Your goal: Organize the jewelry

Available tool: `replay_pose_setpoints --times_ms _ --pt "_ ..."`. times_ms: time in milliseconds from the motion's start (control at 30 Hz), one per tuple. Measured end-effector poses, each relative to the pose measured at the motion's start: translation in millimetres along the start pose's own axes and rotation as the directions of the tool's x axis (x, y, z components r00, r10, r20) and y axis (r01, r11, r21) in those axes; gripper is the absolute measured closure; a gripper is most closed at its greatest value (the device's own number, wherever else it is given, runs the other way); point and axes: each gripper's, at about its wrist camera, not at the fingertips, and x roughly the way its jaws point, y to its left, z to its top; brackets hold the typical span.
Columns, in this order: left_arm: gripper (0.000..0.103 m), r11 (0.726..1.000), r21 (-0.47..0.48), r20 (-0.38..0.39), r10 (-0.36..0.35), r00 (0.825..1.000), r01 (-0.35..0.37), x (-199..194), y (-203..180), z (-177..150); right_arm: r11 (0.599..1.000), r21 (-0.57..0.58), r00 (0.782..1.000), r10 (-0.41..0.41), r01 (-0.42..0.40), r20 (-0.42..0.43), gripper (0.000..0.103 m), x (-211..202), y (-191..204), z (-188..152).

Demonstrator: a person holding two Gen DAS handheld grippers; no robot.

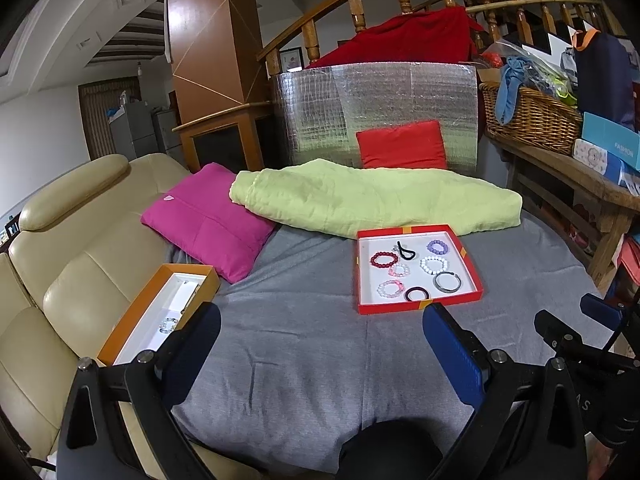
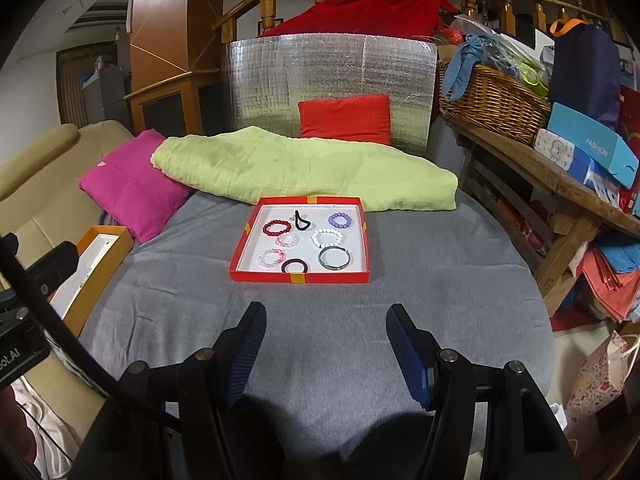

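Observation:
A red tray (image 1: 362, 270) (image 2: 240, 254) with a white floor lies on the grey sheet and holds several bracelets and hair ties: a dark red bead bracelet (image 1: 384, 259) (image 2: 277, 227), a purple one (image 1: 437, 247) (image 2: 340, 220), a white one (image 1: 433, 265) (image 2: 328, 237). A long orange box (image 1: 132, 316) (image 2: 116, 246) sits at the left by the sofa, with a pale bead bracelet (image 1: 168, 326) inside. My left gripper (image 1: 320, 340) is open and empty, in front of the tray. My right gripper (image 2: 326, 336) is open and empty, also short of the tray.
A green quilt (image 1: 372, 200) (image 2: 300, 168), a pink cushion (image 1: 204, 220) and a red cushion (image 1: 402, 145) lie behind the tray. A beige sofa (image 1: 60, 264) is at the left. A wooden bench (image 2: 560, 196) with a wicker basket (image 2: 492, 104) and boxes stands at the right.

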Motion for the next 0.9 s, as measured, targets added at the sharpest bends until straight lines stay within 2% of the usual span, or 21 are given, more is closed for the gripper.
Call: replay_pose_setpoints --times_ms 733,833,900 --pt "0.002 1.0 -0.018 -0.001 0.01 1.0 -0.01 6 15 -3 0.999 -0.039 1.0 -0.007 0.007 0.013 0.037 1 14 6" --pt "0.002 1.0 -0.01 0.003 0.003 1.0 -0.003 13 13 -4 0.999 -0.043 1.0 -0.006 0.007 0.01 0.037 8 14 7" --pt "0.002 1.0 -0.015 -0.025 -0.017 1.0 0.016 32 13 -5 0.999 -0.041 1.0 -0.007 0.008 0.01 0.037 15 10 10"
